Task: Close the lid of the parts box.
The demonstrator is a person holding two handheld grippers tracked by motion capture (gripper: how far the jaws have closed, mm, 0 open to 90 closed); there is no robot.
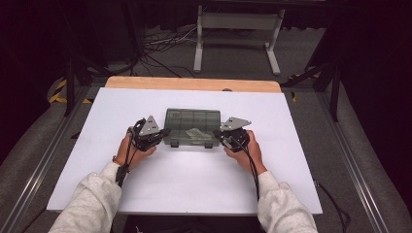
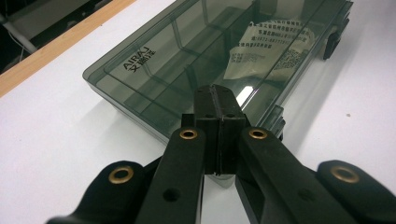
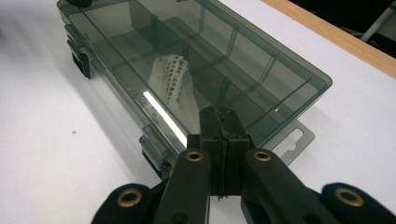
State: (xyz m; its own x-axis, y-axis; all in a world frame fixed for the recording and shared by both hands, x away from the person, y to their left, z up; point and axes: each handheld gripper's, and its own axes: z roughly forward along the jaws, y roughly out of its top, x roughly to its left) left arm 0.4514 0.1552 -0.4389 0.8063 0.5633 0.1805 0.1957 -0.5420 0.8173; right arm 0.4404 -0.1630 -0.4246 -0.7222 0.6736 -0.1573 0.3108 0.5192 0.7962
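A smoky grey, see-through compartment box [image 1: 191, 127] lies flat with its lid down in the middle of the white table. A printed paper packet [image 2: 273, 49] lies inside it, seen through the lid [image 3: 175, 81]. My left gripper [image 1: 164, 132] sits at the box's left end, jaws pressed together with nothing between them, its tip over the lid near the front left latch [image 2: 275, 119]. At the box's right end my right gripper [image 1: 216, 133] is likewise shut on nothing, its tip [image 3: 219, 116] above the front right corner. Black latches [image 3: 80, 63] line the front edge.
The white sheet [image 1: 145, 184] covers the table, with a wooden strip [image 1: 194, 83] along its far edge. A hang tab [image 3: 299, 140] sticks out from the box's right end. Cables and a white stand [image 1: 238, 34] lie on the floor beyond the table.
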